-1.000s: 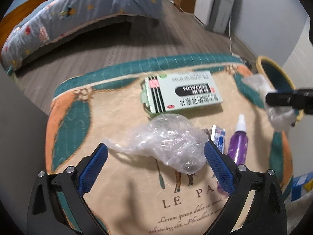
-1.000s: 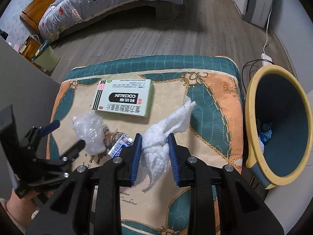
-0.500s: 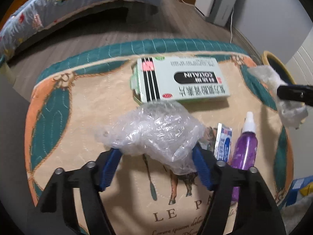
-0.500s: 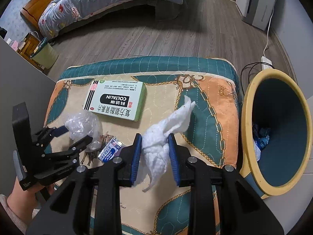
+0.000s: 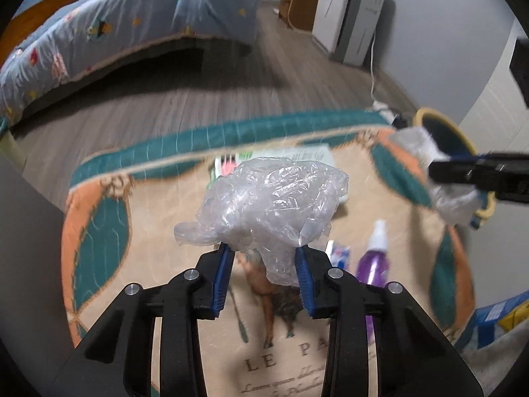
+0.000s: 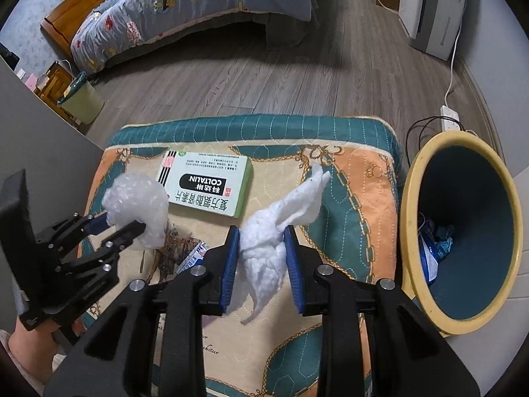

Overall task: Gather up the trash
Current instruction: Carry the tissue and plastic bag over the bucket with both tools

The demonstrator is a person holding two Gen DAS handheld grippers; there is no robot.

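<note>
You are working in a home bedroom: a bed with a cartoon-print quilt and wooden headboard stands on grey plank flooring (a power strip lies on it), and a quilted cushion carries a medicine box.

grey wood floor, bed, white cabinet

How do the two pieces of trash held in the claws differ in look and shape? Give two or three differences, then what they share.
1. The plastic wrap is clear and glossy; the tissue wad is opaque white and fluffy.
2. The plastic wrap bunches into a rounded puff; the tissue wad is long, with a twisted tail.
3. The left claw is closing on the plastic wrap; the right claw is shut on the tissue wad.

Both are crumpled, soft scraps held above the cushion.
</note>
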